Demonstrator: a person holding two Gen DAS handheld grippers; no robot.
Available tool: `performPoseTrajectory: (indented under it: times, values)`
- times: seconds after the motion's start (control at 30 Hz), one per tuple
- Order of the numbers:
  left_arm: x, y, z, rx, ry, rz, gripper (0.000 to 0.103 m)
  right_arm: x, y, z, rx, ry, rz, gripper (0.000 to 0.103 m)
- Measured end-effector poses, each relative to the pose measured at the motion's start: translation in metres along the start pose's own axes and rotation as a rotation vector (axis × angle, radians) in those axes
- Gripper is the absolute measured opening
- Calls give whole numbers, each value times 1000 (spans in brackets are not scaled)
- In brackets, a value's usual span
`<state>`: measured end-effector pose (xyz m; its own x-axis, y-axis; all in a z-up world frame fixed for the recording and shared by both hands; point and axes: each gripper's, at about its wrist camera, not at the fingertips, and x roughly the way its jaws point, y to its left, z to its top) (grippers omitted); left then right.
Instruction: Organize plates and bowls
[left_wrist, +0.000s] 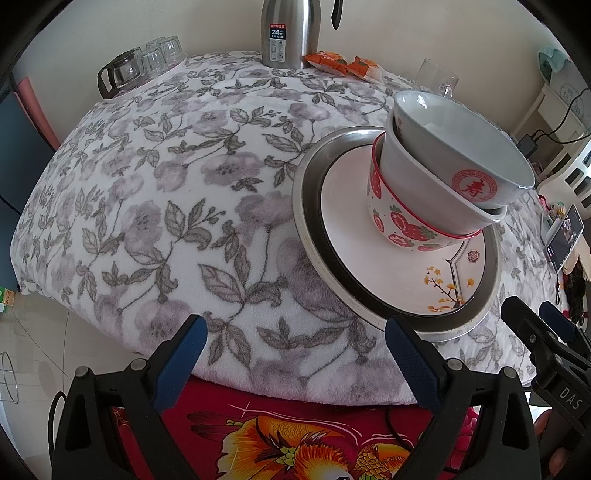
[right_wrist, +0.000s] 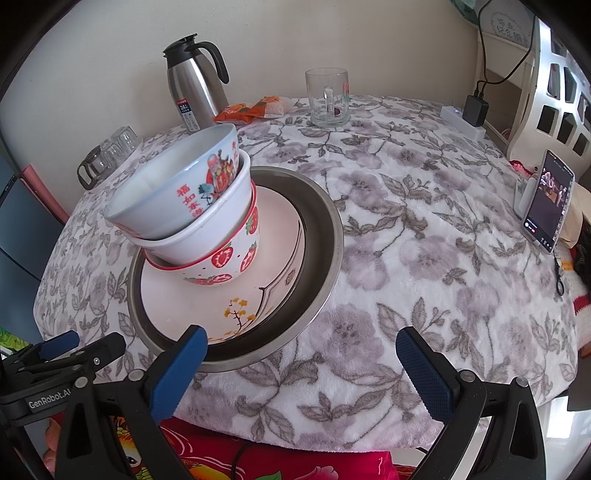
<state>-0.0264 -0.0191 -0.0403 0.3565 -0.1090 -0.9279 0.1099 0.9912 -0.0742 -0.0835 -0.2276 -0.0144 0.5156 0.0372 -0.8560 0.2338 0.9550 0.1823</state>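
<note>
Three bowls (right_wrist: 192, 218) are sitting nested on plates (right_wrist: 325, 236), saving bench (right_wrist: 443, 258) space; both claws, left (left_wrist: 295, 350) and right (right_wrist: 301, 362), are gaping wide, empty.

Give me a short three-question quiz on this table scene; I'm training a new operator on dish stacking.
1. True or false: the strawberry bowl sits at the bottom of the bowl stack.
2. What lies directly under the white plate? A) cloth B) metal plate C) tray
3. How many bowls are nested together?

Key:
1. True; two other bowls sit in it.
2. B
3. Three, leaning to one side. Both the left gripper and right gripper have open jaws and hold nothing.
</note>
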Motion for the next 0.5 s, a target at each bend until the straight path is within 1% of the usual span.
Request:
performPoseTrajectory:
  times: [0.37,0.5]
  values:
    - [0,3,-1,-14,-8,-1,97,0,0,0,0,1,-1,103]
    - [-2,4,-1,-21,-21,11,97,1,0,-1,0,1,-1,103]
